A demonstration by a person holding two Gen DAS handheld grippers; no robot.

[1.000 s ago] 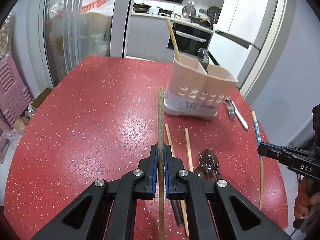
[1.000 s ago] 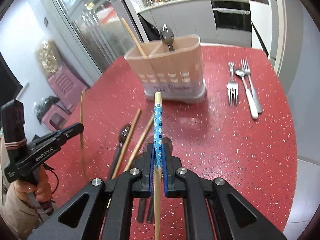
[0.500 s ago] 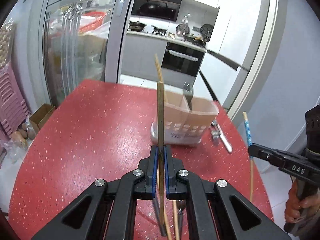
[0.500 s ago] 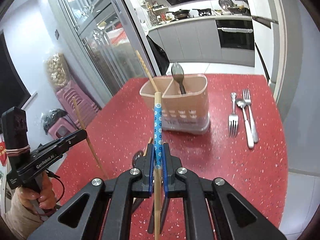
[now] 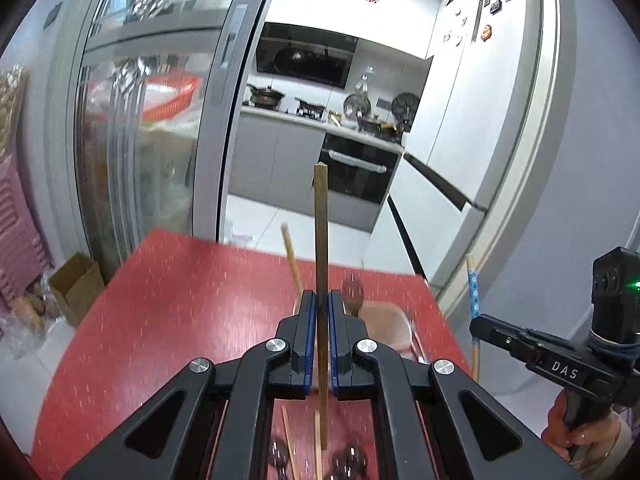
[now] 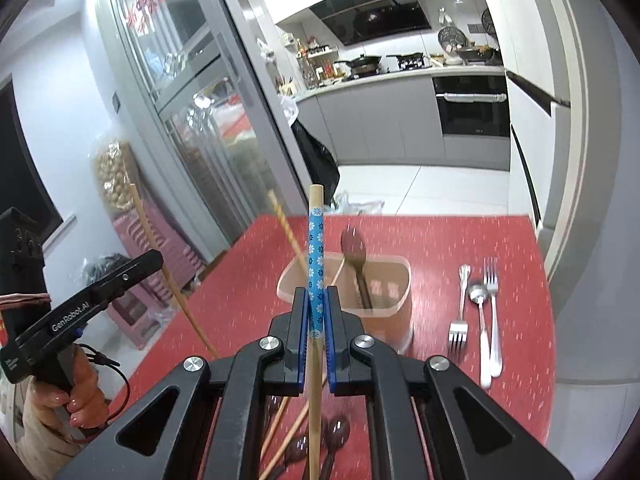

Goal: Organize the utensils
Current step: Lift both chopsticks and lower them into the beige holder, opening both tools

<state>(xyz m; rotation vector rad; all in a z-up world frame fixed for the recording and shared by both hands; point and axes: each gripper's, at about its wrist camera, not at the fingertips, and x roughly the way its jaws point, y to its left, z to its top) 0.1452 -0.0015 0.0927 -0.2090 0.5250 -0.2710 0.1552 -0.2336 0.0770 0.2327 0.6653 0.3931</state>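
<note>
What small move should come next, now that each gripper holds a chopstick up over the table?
Probably bring the right gripper forward and tip its blue-patterned chopstick down into the holder. It is clamped and lifted, the holder sits just ahead, and its left compartment already has a chopstick. The left gripper can follow with its plain chopstick.

In the left wrist view the utensil holder [image 5: 386, 326] is smeared by motion and mostly hidden behind the left gripper [image 5: 322, 344], so its compartments cannot be told apart. The dark spoons [image 6: 316, 446] on the red table [image 6: 440, 232] are half covered by the right gripper [image 6: 317, 340]. The blue-patterned chopstick [image 6: 315, 264] runs off the bottom edge.
</note>
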